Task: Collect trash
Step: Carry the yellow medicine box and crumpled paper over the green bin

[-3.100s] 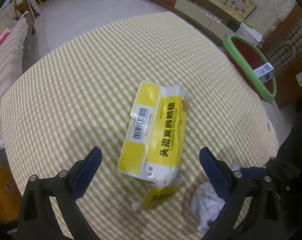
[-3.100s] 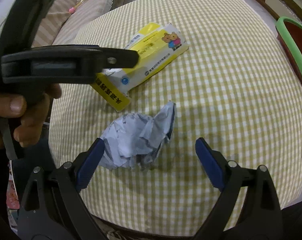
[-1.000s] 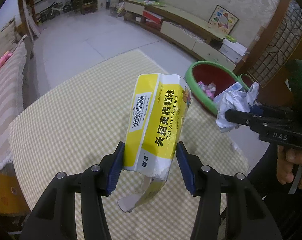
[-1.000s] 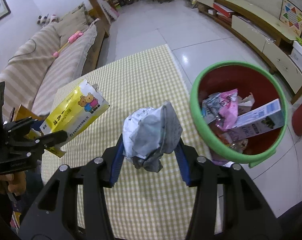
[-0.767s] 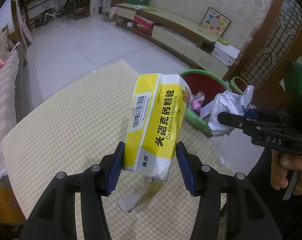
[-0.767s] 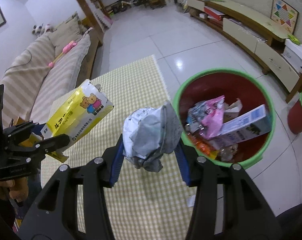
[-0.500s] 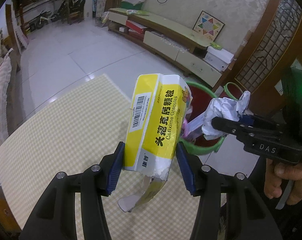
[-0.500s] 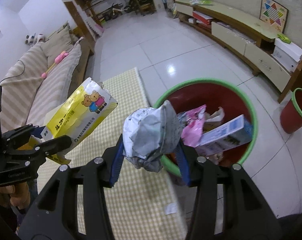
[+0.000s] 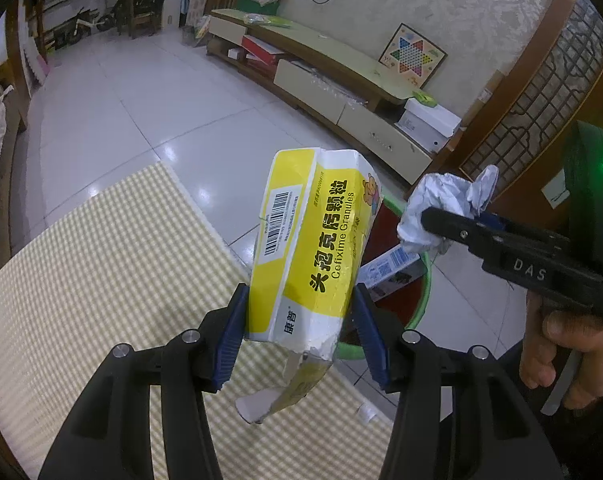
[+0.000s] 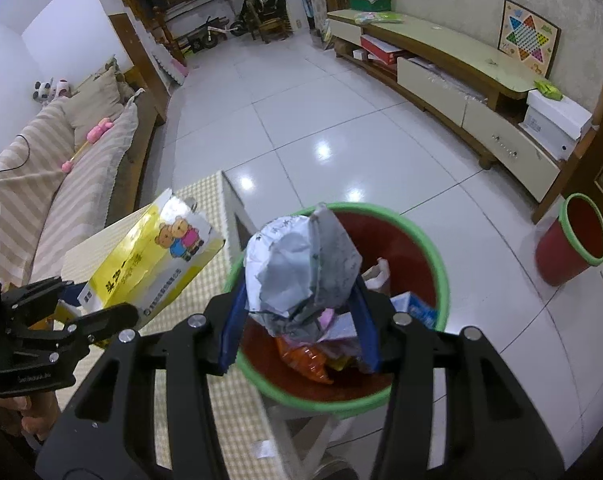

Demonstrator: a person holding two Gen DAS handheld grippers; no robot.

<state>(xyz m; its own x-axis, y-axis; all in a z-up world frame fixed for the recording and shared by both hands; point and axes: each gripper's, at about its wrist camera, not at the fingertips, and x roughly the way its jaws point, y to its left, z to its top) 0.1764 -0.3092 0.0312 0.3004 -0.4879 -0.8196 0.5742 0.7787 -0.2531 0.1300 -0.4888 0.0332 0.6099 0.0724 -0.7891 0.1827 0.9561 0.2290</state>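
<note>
Right gripper [image 10: 299,322] clamps the paper wad [image 10: 301,268] directly over the bin [image 10: 441,280], frame centre. Left gripper [image 9: 301,330] grips the medicine box [image 9: 313,248], bin behind it to the right; right hand nearer.

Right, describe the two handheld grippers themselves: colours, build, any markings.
Both are black plastic frames with silver pivot screws and ribbed blue pads on the fingers. The left gripper and the right gripper look alike from their own cameras. From the left view, the right tool's side reads "DAS" in pale letters, with a small green light on its body. No sleeves are discernible.
</note>
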